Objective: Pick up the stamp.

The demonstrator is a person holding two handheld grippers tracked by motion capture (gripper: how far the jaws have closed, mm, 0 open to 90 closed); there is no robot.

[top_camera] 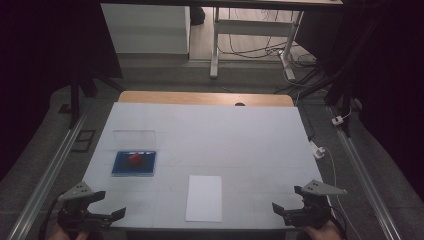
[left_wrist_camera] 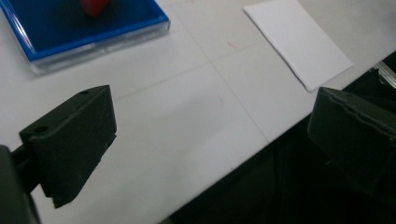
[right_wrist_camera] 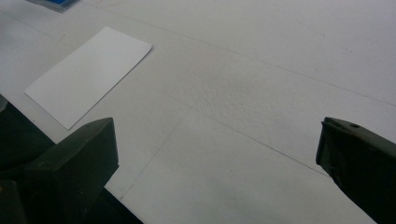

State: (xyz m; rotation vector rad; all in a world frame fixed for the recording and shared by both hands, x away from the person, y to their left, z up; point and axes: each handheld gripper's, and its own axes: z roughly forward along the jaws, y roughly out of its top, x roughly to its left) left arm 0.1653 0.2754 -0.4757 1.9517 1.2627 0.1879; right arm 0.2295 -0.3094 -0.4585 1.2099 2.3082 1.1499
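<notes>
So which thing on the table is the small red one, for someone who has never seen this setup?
On the white table, look to the left half, ahead of the left gripper. An open blue case lies there, clear lid raised behind; the red block sits inside, the one red thing.

Left gripper [top_camera: 111, 204] low at near left, jaws wide apart; right gripper [top_camera: 286, 198] near right, jaws likewise spread
</notes>
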